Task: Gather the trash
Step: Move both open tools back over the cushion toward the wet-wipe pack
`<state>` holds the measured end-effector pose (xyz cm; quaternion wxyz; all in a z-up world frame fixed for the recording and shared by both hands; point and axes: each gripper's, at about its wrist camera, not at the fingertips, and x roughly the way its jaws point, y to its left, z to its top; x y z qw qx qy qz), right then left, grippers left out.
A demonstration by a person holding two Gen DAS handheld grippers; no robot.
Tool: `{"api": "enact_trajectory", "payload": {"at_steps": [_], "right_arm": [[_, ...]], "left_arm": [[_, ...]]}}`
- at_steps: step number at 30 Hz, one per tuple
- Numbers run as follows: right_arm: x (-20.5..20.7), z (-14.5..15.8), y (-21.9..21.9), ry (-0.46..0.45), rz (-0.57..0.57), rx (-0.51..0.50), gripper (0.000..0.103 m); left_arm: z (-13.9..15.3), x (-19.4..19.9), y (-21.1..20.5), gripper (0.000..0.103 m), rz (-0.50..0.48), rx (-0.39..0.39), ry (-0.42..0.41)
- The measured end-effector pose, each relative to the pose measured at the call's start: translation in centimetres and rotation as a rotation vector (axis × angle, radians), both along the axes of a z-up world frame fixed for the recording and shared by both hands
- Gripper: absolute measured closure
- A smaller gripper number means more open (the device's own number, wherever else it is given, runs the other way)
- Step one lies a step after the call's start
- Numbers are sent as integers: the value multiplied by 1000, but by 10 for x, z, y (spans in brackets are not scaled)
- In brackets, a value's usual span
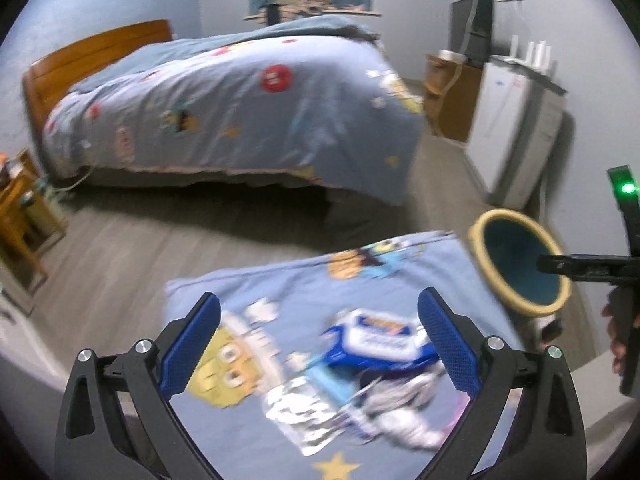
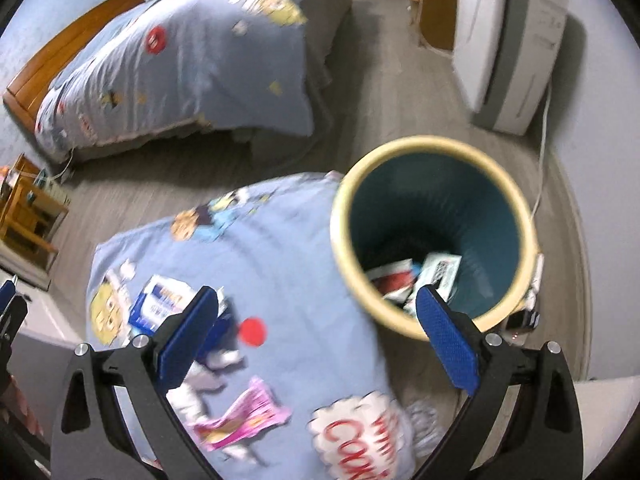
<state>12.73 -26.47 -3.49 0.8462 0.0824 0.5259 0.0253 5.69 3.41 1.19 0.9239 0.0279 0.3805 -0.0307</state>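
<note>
Left gripper [image 1: 318, 338]: fingers spread wide, empty, above blue wrapper [image 1: 380, 340] on pillow [image 1: 304, 304]. Right gripper [image 2: 318, 332]: wide, empty (over bin rim). Bin [image 2: 520, 208]: beside pillow, holds trash. Pink wrapper [image 2: 244, 420]: on pillow.

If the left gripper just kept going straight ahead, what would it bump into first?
Probably the crumpled blue-and-white wrapper lying on the blue cartoon-print pillow. The left gripper is open and the wrapper sits between its fingers in the left wrist view. The picture is blurry, so depth is uncertain.
</note>
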Motion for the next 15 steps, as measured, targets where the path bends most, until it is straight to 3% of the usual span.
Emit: {"api": "enact_trajectory", "payload": {"at_steps": [7,12,15], "right_arm": [[-2,-25,51,65,44,6,6],[6,-46,81,114,81,-10,6],[11,-53,97,121,116,-25,6]], "left_arm": [[-33,-7,48,5,95,22,91],[-55,-7,59,5,128,4,150],[-75,-6,59,5,148,41,201]]}}
